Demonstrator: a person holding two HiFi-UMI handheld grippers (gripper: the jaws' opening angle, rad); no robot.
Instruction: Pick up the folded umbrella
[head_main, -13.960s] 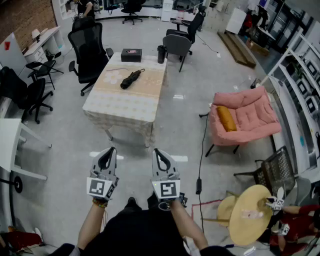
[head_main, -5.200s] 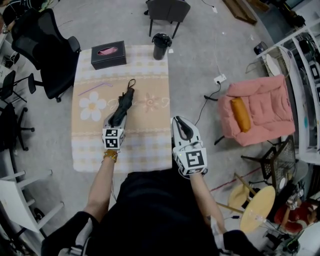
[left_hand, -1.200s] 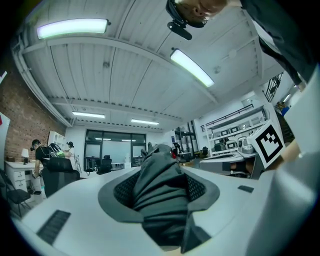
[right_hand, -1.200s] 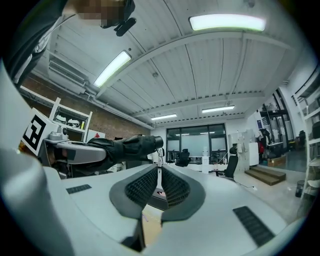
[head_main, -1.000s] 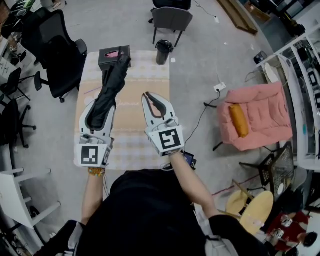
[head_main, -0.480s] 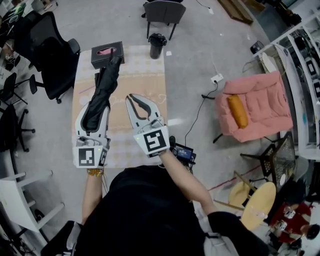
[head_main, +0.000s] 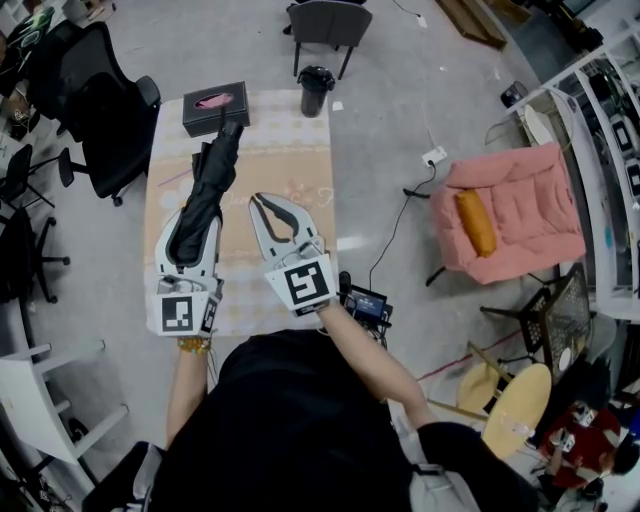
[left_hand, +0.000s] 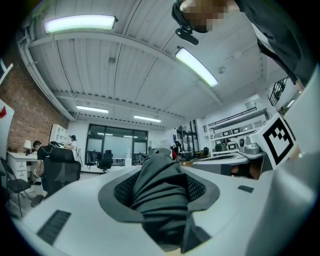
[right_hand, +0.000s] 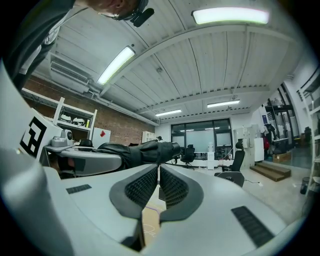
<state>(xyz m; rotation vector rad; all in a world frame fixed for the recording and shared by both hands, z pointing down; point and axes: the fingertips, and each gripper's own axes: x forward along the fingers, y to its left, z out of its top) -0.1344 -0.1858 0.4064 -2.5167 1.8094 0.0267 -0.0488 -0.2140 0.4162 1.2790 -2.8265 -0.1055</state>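
Observation:
The folded black umbrella (head_main: 212, 175) is held off the floral-cloth table (head_main: 300, 140) by my left gripper (head_main: 192, 228), which is shut on its lower part. The umbrella's tip reaches toward the black tissue box (head_main: 215, 108). In the left gripper view, the umbrella's folded fabric (left_hand: 160, 187) fills the gap between the left gripper's pads (left_hand: 199, 189). My right gripper (head_main: 268, 205) hovers just right of the umbrella with its jaws shut and nothing between them. In the right gripper view the right gripper (right_hand: 159, 174) is empty, and the umbrella (right_hand: 142, 151) crosses to its left.
A black cup (head_main: 316, 90) stands at the table's far right corner. A grey chair (head_main: 325, 20) is beyond the table and black office chairs (head_main: 95, 95) stand on the left. A pink armchair (head_main: 520, 215) and a floor cable (head_main: 415, 190) lie to the right.
The umbrella lay on the table several seconds ago; now the left gripper holds it in the air. Over the last second both grippers sank slightly, and the right one shifted left toward the umbrella.

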